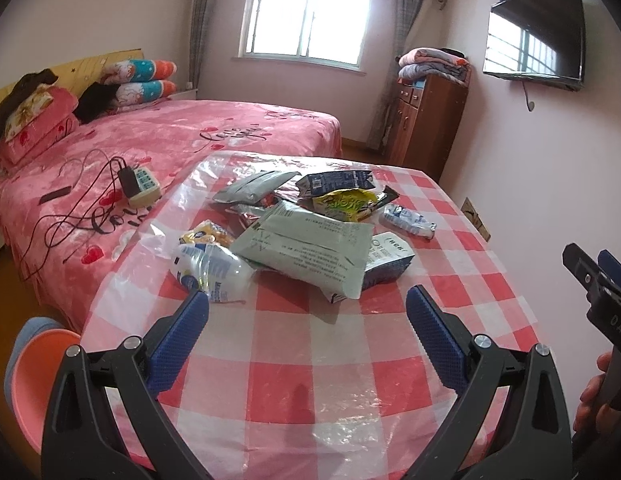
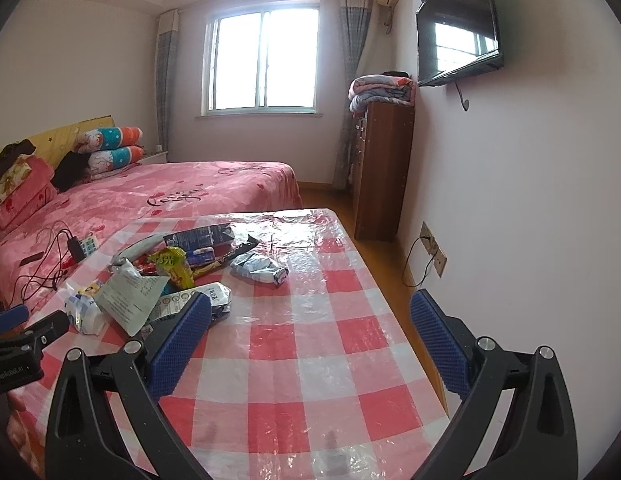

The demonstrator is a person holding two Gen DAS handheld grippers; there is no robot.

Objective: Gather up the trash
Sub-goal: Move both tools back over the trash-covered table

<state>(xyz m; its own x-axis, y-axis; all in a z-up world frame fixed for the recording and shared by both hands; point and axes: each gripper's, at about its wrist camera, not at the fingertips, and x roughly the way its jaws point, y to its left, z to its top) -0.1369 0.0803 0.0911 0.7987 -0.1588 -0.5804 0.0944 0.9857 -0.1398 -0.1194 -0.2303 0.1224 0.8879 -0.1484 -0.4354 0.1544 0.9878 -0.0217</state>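
A pile of trash lies on the red-and-white checked table (image 1: 310, 360): a large pale green pouch (image 1: 306, 246), a crumpled plastic bottle (image 1: 210, 268), a yellow-green snack wrapper (image 1: 346, 204), a dark blue carton (image 1: 334, 182), a silver bag (image 1: 254, 186), a small crushed white bottle (image 1: 408, 220) and a white-blue carton (image 1: 386, 258). My left gripper (image 1: 306, 312) is open and empty, just short of the pile. My right gripper (image 2: 310, 312) is open and empty over the table's right side (image 2: 310, 360), with the pile (image 2: 130, 292) to its left and the crushed bottle (image 2: 260, 268) ahead.
A pink bed (image 1: 150, 148) with a power strip and cables (image 1: 138, 184) stands left of the table. A pink stool (image 1: 34, 380) is at the near left. A wooden cabinet (image 1: 426, 120) and a wall TV (image 1: 534, 36) are at the right.
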